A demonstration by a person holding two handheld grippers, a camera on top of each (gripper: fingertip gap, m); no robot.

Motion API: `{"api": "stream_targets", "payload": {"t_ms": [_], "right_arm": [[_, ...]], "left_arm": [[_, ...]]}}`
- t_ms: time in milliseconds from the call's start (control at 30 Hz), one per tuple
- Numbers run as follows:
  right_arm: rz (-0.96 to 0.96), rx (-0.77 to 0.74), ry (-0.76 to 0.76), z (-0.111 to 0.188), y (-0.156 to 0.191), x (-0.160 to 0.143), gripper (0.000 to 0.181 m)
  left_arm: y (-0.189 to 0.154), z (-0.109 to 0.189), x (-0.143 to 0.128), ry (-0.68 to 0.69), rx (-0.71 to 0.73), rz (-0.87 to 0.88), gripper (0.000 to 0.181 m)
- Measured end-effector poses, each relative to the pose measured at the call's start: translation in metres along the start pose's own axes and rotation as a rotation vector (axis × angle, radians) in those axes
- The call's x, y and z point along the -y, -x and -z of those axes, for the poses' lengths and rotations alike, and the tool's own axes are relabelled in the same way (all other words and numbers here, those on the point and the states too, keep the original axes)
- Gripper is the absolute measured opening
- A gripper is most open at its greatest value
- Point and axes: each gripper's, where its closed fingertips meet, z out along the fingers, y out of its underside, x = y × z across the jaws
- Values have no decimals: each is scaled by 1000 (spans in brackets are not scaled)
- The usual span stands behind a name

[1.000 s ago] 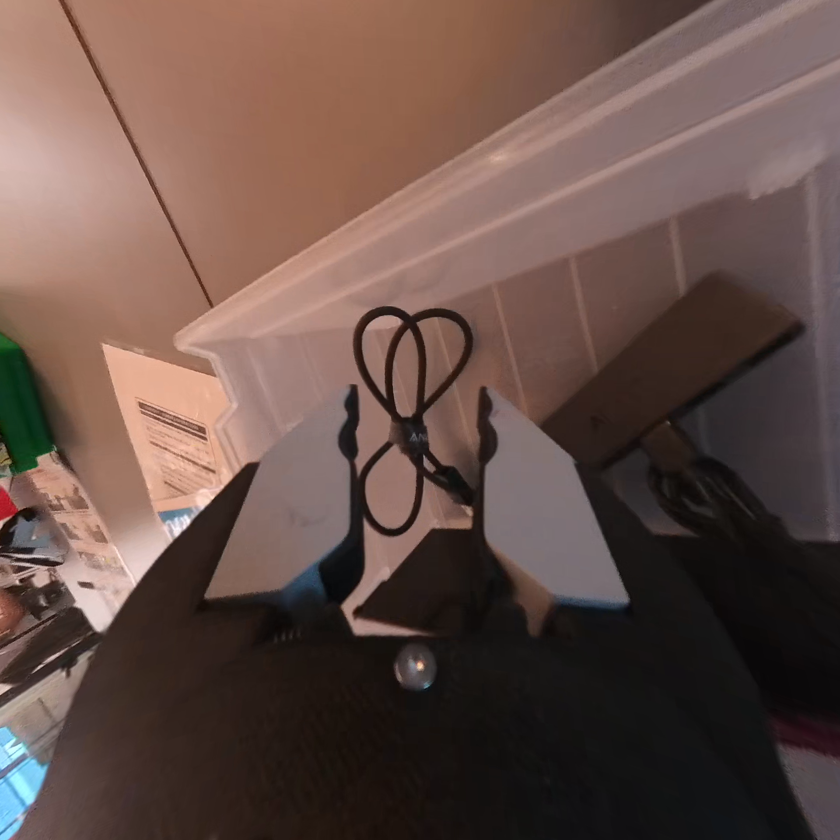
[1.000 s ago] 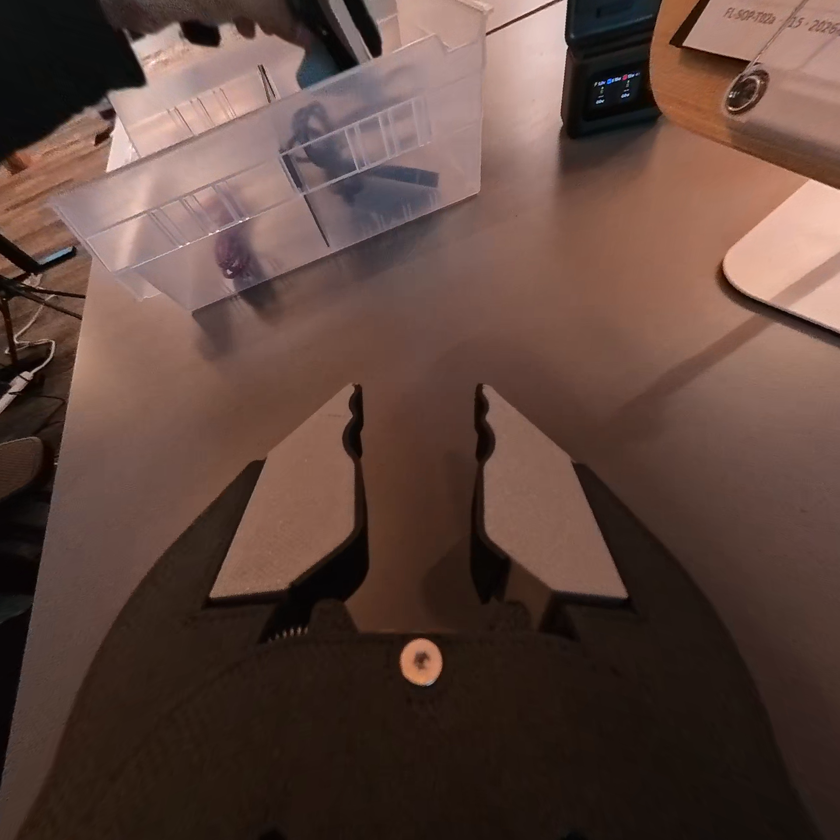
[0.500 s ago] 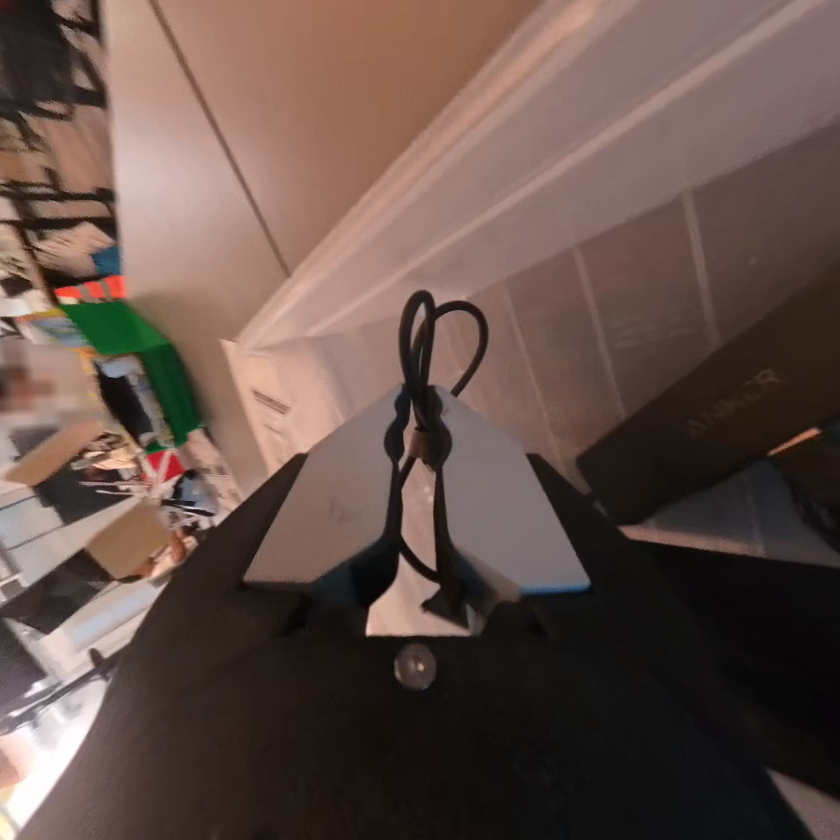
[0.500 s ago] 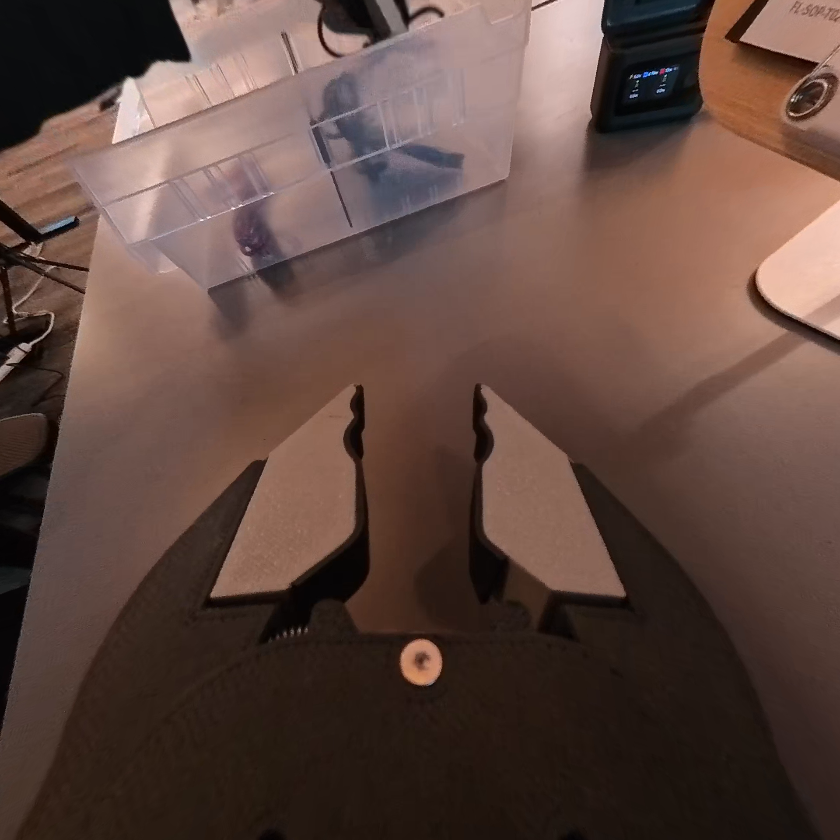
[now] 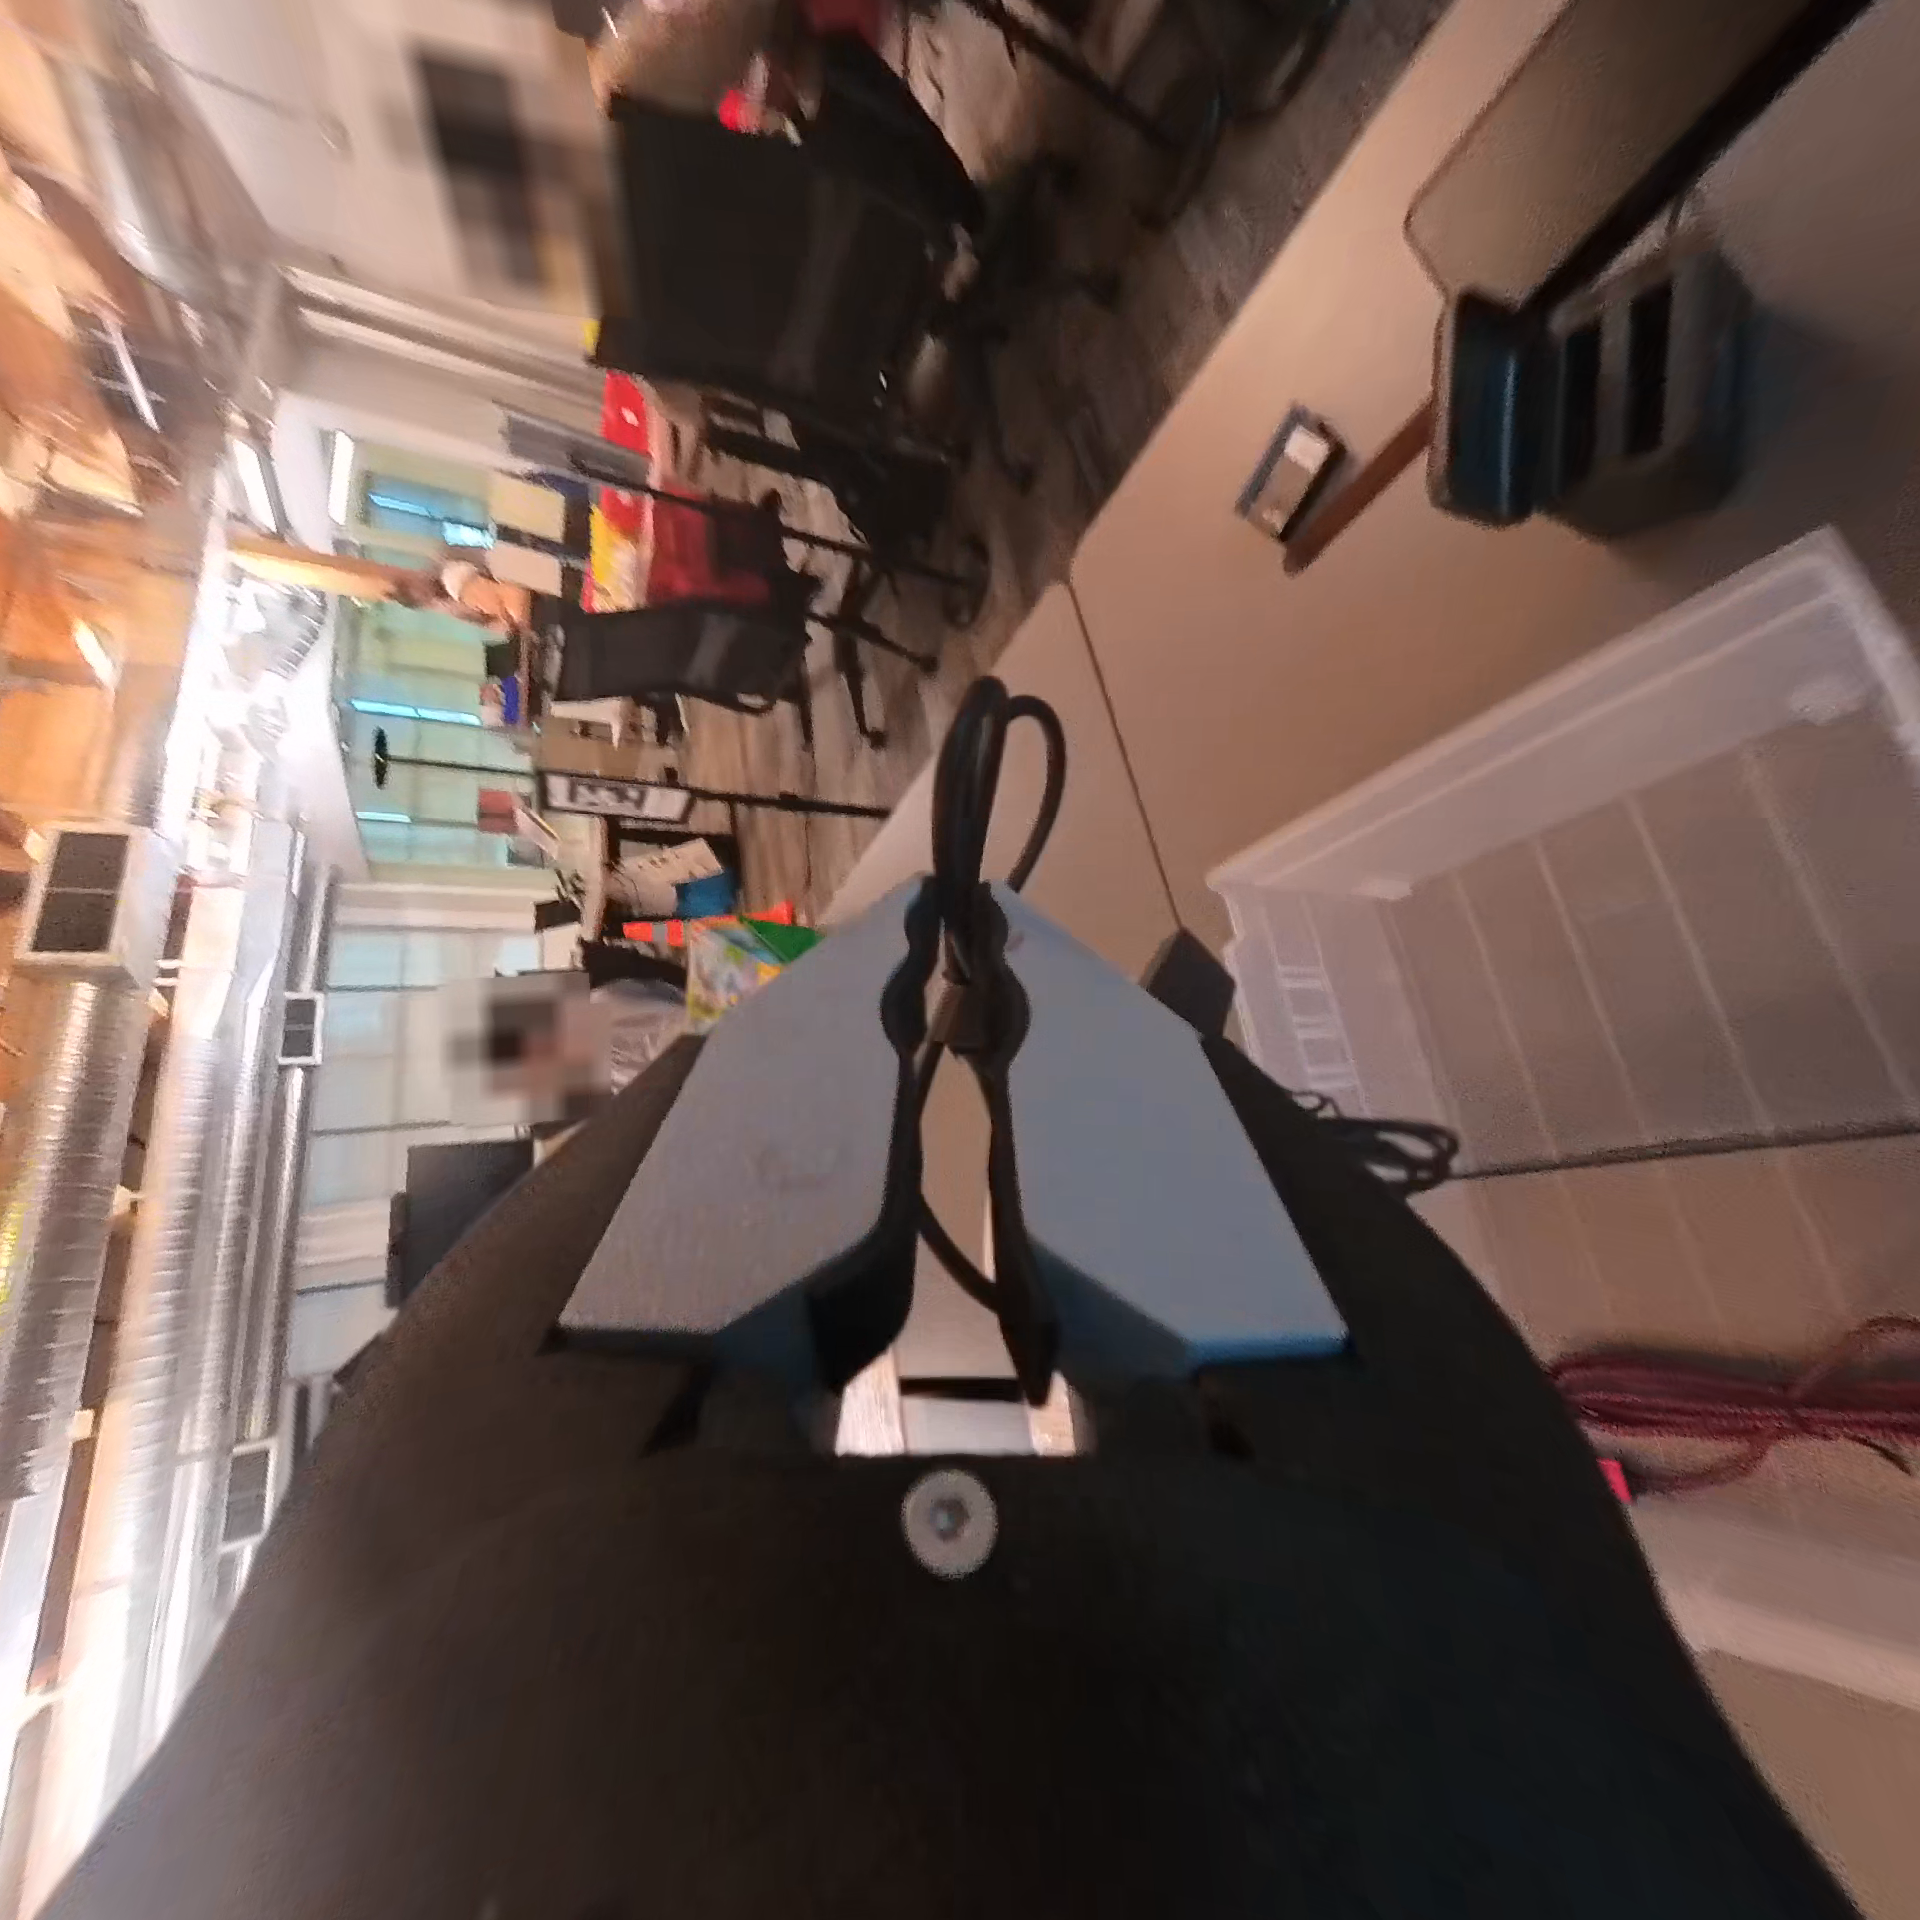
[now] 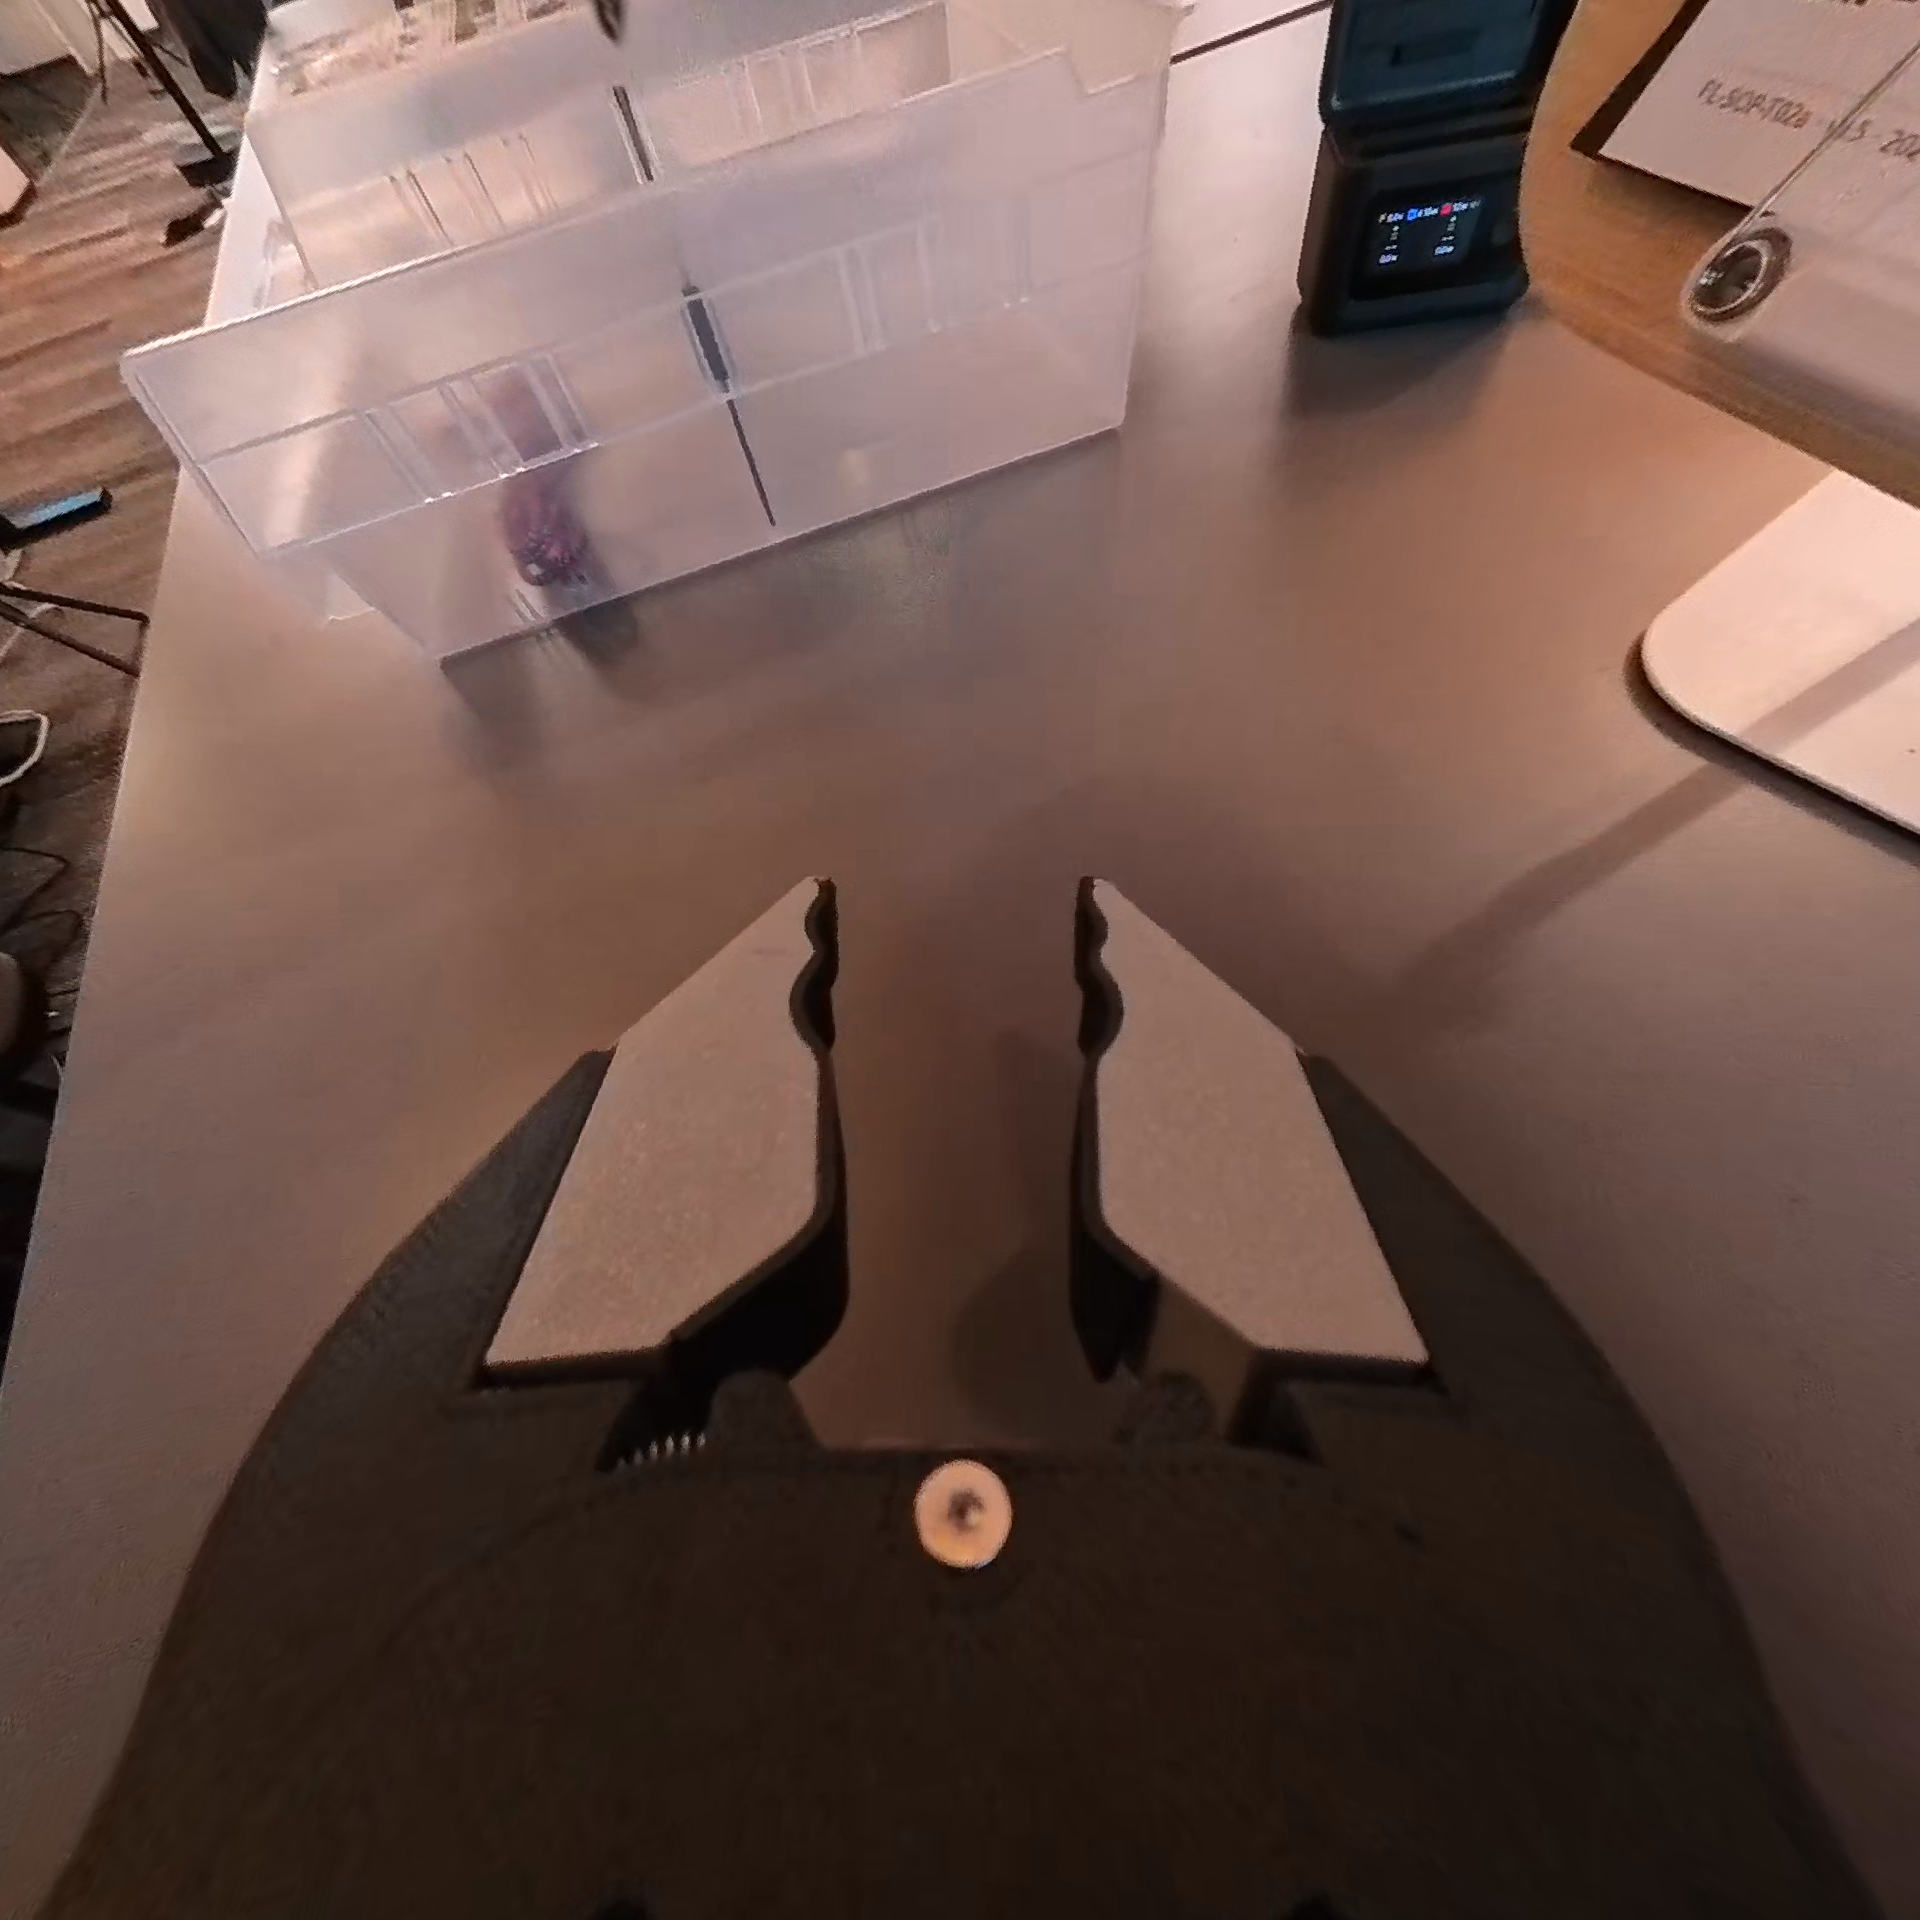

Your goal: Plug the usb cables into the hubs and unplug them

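Observation:
My left gripper is shut on a coiled black USB cable, held in the air above the clear plastic bin. Loops stick out past the fingertips and hang back between the fingers. A red braided cable lies in the bin; it also shows in the right wrist view. My right gripper is open and empty, low over the table, well in front of the bin. A dark hub with a small screen stands right of the bin; it also shows in the left wrist view.
A white stand base lies at the right. A wooden board with a clear sheet sits at the far right. The table's left edge drops to the floor with cables. Chairs stand beyond the table. Tip to tip, the grippers are about 40 cm apart.
My left gripper closed on the black cable inside the bin and lifted it up and out. My right gripper stayed open and moved a little closer to the bin.

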Motion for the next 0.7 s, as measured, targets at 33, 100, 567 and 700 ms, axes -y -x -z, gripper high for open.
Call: {"api": "stream_targets", "payload": {"t_ms": [33, 100, 567, 700], "right_arm": [[-2, -2, -1, 0, -1, 0, 43], [-5, -10, -7, 2, -3, 1, 43], [27, 64, -441, 64, 9, 66, 60], [41, 142, -452, 70, 17, 69, 73]], "left_arm": [[5, 14, 9, -31, 9, 0, 4], [9, 42, 27, -96, 6, -1, 3], [-141, 154, 133, -458, -264, -214, 2], [-186, 157, 142, -505, -307, -309, 2]]}}
